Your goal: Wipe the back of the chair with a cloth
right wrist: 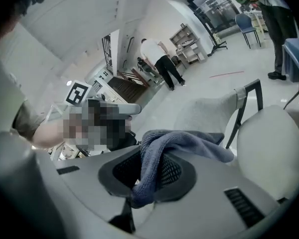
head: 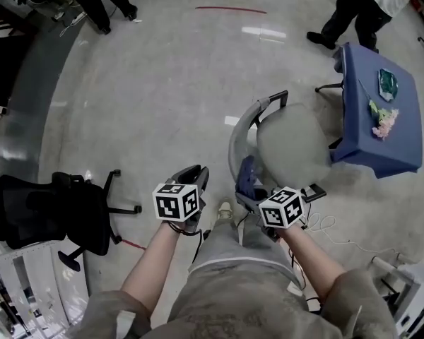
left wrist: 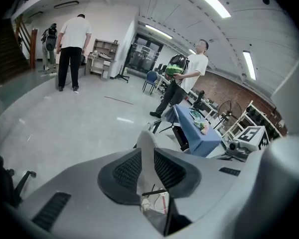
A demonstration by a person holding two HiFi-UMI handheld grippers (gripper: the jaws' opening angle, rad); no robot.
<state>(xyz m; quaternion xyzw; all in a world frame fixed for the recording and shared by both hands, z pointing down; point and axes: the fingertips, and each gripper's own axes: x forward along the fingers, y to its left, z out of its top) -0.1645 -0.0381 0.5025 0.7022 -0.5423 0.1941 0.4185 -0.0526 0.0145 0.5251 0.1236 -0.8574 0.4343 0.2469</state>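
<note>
Beside the chair back (head: 234, 143), our right gripper (right wrist: 150, 169) clamps the blue cloth (right wrist: 184, 144). Our left gripper (left wrist: 148, 169) holds nothing, jaws narrowly apart.

head view: steeply down | gripper views: close, forward | shared: chair (head: 290, 143)

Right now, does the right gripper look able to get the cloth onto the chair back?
Probably yes: the right gripper, shut on the cloth, is close beside the chair back, nothing between them.
</note>
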